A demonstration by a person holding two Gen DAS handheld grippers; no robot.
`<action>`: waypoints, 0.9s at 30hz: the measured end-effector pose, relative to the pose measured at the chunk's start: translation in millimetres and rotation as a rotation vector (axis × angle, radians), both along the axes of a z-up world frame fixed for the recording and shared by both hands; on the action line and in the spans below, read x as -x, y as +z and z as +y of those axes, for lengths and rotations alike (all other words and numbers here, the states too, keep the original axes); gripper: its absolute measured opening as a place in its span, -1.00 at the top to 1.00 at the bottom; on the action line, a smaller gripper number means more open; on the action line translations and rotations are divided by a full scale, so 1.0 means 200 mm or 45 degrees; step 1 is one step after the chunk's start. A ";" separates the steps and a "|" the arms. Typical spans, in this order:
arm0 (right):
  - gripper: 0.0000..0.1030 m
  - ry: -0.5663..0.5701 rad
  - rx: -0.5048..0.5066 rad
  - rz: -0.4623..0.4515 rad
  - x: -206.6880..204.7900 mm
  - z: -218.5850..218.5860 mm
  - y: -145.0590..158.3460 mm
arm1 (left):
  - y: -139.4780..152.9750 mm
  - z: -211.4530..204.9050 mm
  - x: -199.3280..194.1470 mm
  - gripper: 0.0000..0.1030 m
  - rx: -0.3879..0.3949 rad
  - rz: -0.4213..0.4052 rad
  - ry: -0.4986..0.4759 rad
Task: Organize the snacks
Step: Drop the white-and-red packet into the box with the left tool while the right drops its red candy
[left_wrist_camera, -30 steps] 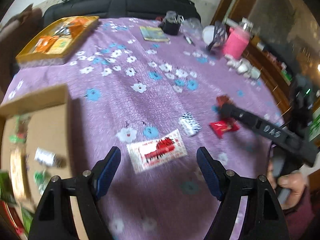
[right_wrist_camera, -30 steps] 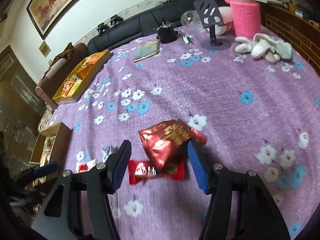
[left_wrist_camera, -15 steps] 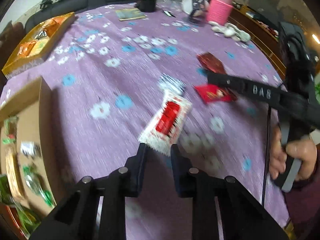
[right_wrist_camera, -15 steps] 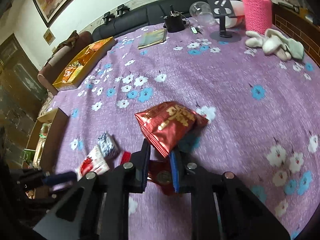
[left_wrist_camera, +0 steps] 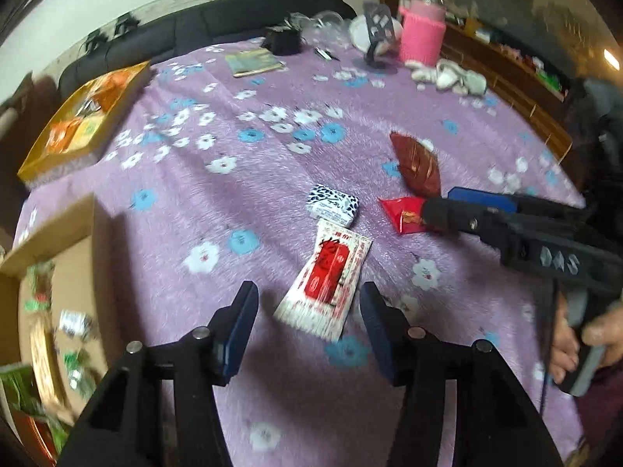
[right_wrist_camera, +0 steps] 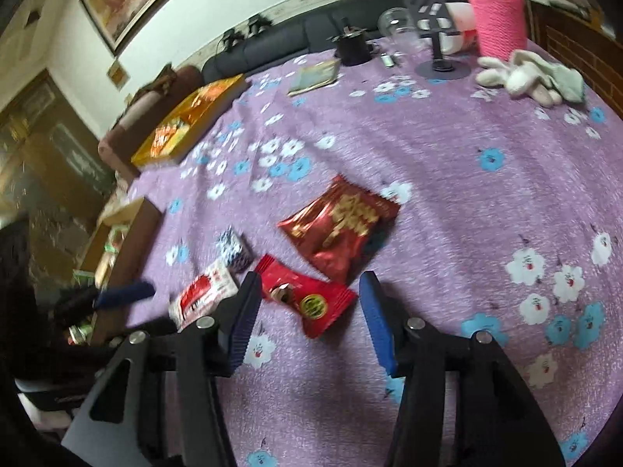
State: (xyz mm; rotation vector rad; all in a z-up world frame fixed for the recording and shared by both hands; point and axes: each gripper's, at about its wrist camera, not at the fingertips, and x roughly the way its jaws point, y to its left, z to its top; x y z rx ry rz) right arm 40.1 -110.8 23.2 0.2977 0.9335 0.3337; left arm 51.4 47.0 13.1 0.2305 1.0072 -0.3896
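Observation:
Several snacks lie on the purple flowered tablecloth (left_wrist_camera: 272,163). A white and red packet (left_wrist_camera: 326,277) lies just ahead of my open, empty left gripper (left_wrist_camera: 307,325). Beyond it are a blue and white patterned packet (left_wrist_camera: 333,204), a small red packet (left_wrist_camera: 405,214) and a dark red foil bag (left_wrist_camera: 416,163). My right gripper (right_wrist_camera: 307,311) is open and empty, with the small red packet (right_wrist_camera: 307,297) between its fingers and the foil bag (right_wrist_camera: 340,223) just beyond. A cardboard box (left_wrist_camera: 50,272) with snacks stands at the left.
A yellow tray of snacks (left_wrist_camera: 85,116) sits far left. A pink jar (left_wrist_camera: 422,35), a phone stand (left_wrist_camera: 375,35), a black cup (left_wrist_camera: 282,41), a booklet (left_wrist_camera: 255,62) and white cloth (left_wrist_camera: 451,76) stand at the back. The right gripper (left_wrist_camera: 506,225) reaches in from the right.
Both grippers were shut half a second ago, the left on the white and red packet and the right on the foil bag. Both have opened, and both snacks lie on the cloth.

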 end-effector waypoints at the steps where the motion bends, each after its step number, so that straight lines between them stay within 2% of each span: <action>1: -0.04 0.016 0.032 -0.007 0.00 0.02 0.00 | -0.03 -0.02 -0.01 -0.05 -0.024 0.004 -0.021; 2: -0.05 0.029 0.065 -0.020 -0.01 0.05 0.00 | -0.05 -0.04 -0.01 -0.05 -0.044 -0.004 -0.039; 4: -0.08 0.057 0.107 -0.045 -0.01 0.08 -0.01 | -0.05 -0.05 -0.01 -0.02 -0.005 -0.016 -0.046; 6: -0.08 0.080 0.140 -0.060 -0.02 0.11 -0.01 | -0.04 -0.03 -0.02 0.33 0.017 -0.013 -0.029; 7: -0.06 0.091 0.149 -0.063 -0.03 0.12 -0.01 | -0.03 -0.03 -0.03 0.36 0.020 -0.013 -0.026; 8: 0.25 0.099 0.151 -0.062 -0.03 0.13 -0.01 | -0.03 -0.02 -0.02 0.38 0.029 -0.009 -0.016; 11: 0.38 0.115 0.169 -0.059 -0.02 0.14 -0.01 | -0.03 -0.02 0.00 0.40 0.024 -0.018 -0.006; 19: 0.39 0.109 0.108 -0.066 0.06 0.14 0.02 | 0.04 0.07 0.13 0.41 0.141 -0.021 0.049; 27: 0.39 0.127 0.033 -0.115 0.24 0.19 0.15 | 0.19 0.39 0.32 0.41 0.325 -0.076 0.191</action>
